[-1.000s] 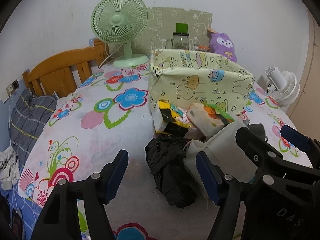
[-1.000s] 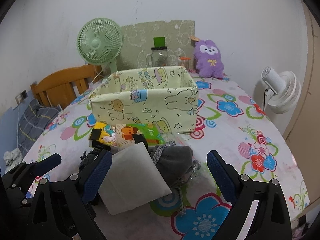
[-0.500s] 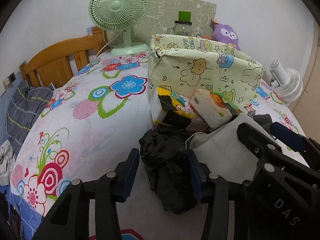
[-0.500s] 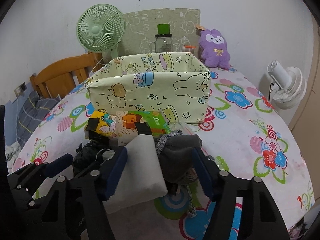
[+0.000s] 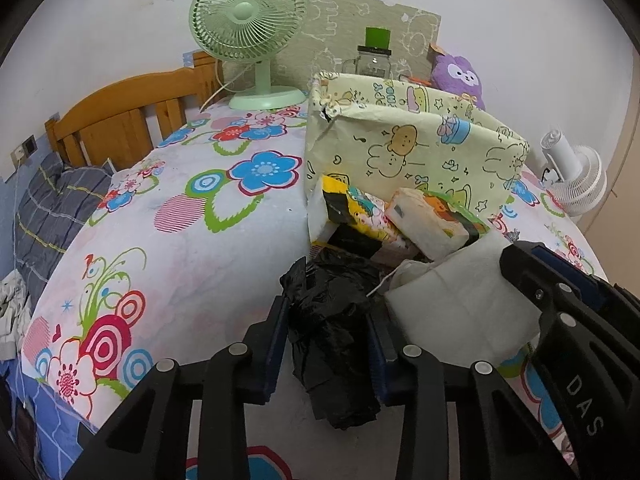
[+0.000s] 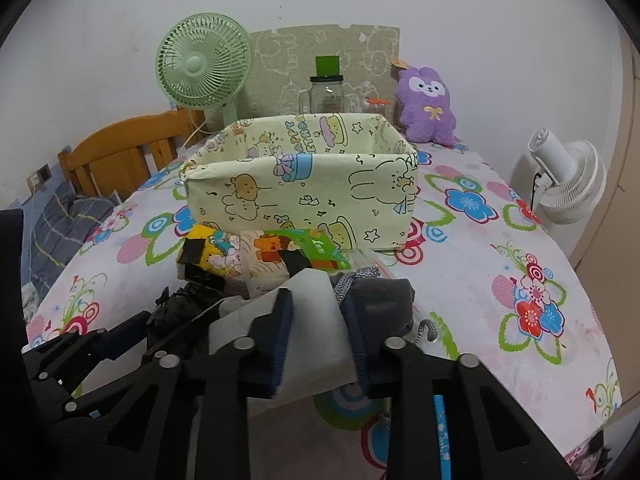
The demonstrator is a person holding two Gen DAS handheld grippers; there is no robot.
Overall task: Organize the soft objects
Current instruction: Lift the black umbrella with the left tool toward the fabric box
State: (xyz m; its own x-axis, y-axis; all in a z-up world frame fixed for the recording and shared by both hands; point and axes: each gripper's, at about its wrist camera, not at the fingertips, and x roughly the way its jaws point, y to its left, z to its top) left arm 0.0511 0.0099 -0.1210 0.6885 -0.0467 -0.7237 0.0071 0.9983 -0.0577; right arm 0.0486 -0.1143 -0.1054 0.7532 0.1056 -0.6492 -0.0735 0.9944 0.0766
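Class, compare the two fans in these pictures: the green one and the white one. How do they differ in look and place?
The green fan stands on the flowered table by the wall; the white fan stands off the table's right edge. The green fan faces the camera; the white fan shows its motor housing, turned away. The green fan's grille is thin wire; the white fan's is ribbed rings. Both are small electric fans.

Two fans: one green fan (image 6: 203, 69) on the counter (image 6: 472, 264) and one white fan (image 6: 568, 176) off its right edge. One cloth box (image 6: 304, 196) with cartoon print. One purple plush toy (image 6: 427, 106). One glass jar (image 6: 326, 94) with a green block on its lid. Two printed tissue packs: a yellow pack (image 6: 208, 254) and a pack with green and orange (image 6: 288, 258). One black plastic bag (image 5: 332, 328). One white folded cloth (image 6: 316, 320). One grey drawstring pouch (image 6: 384, 300). One wooden headboard (image 5: 120, 120).
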